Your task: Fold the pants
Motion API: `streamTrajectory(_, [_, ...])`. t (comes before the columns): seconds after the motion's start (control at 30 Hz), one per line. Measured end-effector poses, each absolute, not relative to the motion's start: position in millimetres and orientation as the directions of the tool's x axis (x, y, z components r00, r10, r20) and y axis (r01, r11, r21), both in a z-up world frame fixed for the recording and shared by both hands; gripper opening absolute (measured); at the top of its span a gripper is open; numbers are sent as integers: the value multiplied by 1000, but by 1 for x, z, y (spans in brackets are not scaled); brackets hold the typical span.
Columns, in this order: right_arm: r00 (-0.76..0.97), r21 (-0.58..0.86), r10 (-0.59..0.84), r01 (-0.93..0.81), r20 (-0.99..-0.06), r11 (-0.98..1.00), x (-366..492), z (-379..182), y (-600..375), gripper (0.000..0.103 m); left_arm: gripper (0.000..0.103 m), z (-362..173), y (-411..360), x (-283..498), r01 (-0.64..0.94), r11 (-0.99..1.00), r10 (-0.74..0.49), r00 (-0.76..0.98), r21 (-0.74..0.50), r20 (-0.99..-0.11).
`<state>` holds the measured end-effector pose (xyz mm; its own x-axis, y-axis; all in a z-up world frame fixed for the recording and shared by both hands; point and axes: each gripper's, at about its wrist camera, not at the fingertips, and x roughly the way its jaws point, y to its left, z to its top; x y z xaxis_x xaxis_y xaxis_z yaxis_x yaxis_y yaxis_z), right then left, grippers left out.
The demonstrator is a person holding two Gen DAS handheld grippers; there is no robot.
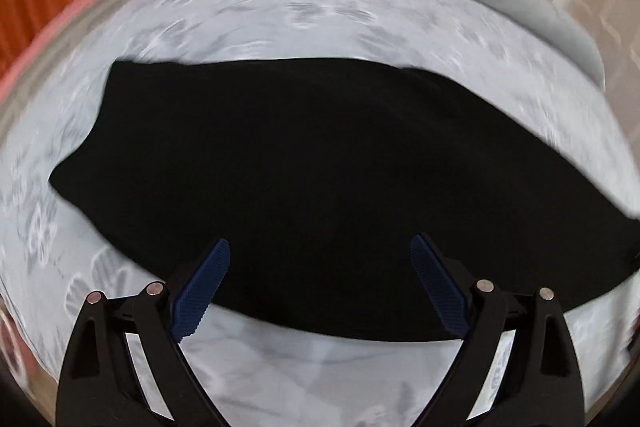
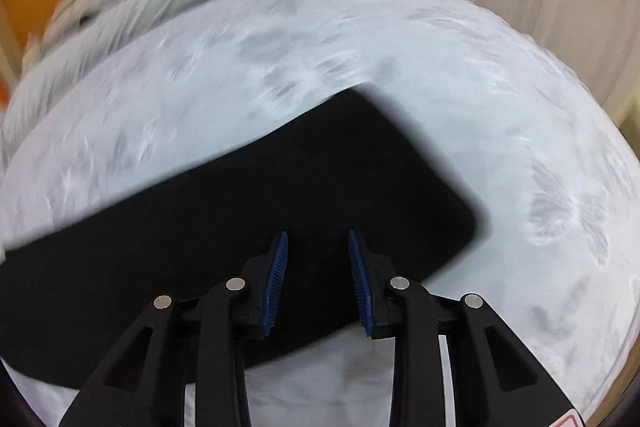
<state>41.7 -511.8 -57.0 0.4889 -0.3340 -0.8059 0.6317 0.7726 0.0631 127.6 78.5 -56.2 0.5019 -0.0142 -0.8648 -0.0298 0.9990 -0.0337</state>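
We see the left gripper (image 1: pixel 320 251) built from matte black plastic arms with triangular cut-outs, each linkage pinned by a round silver screw head — four of them across the frame. Its fingers (image 1: pixel 200 291) carry dark blue ribbed pads. White label panels with grey print sit behind the arms, too blurred to read. The right gripper (image 2: pixel 318 247) has the same black struts, four silver pins and blue ridged pads on its fingers (image 2: pixel 276 279) — plus a red-edged sticker corner at the lower right edge.
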Motion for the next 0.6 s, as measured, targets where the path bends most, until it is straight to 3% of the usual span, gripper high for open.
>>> streamTrajectory(0.03, [531, 90, -337, 624, -777, 776, 35, -48, -513, 37, 90, -58, 63, 129, -6, 1000, -5, 507, -10, -862])
streamTrajectory(0.13, [648, 235, -169, 488, -743, 840, 40, -34, -493, 37, 92, -60, 37, 132, 25, 1000, -25, 500, -14, -866])
streamTrajectory(0.27, [648, 213, 16, 226, -761, 951, 79, -44, -420, 35, 97, -79, 10, 147, 6, 1000, -1, 459, 2, -888])
streamTrajectory(0.3, [601, 150, 4, 194, -799, 969, 92, -58, -405, 27, 98, -93, 9, 152, -14, 998, 59, 425, 59, -903])
streamTrajectory(0.37, [508, 45, -85, 239, -857, 970, 105, -87, -405, 27, 98, -97, 14, 147, 0, 998, 50, 449, 56, -892])
streamTrajectory(0.47, [519, 38, -147, 329, -842, 944, 107, -76, -410, 27, 98, -91, 28, 135, 15, 995, 80, 427, 95, -901])
streamTrajectory(0.5, [549, 33, -174, 347, -817, 937, 107, -61, -401, 32, 98, -91, 36, 133, 12, 997, 66, 412, 78, -909])
streamTrajectory(0.6, [639, 151, 0, 182, -769, 972, 115, -39, -346, 32, 98, -92, 64, 135, 7, 1000, 1, 354, 4, -935])
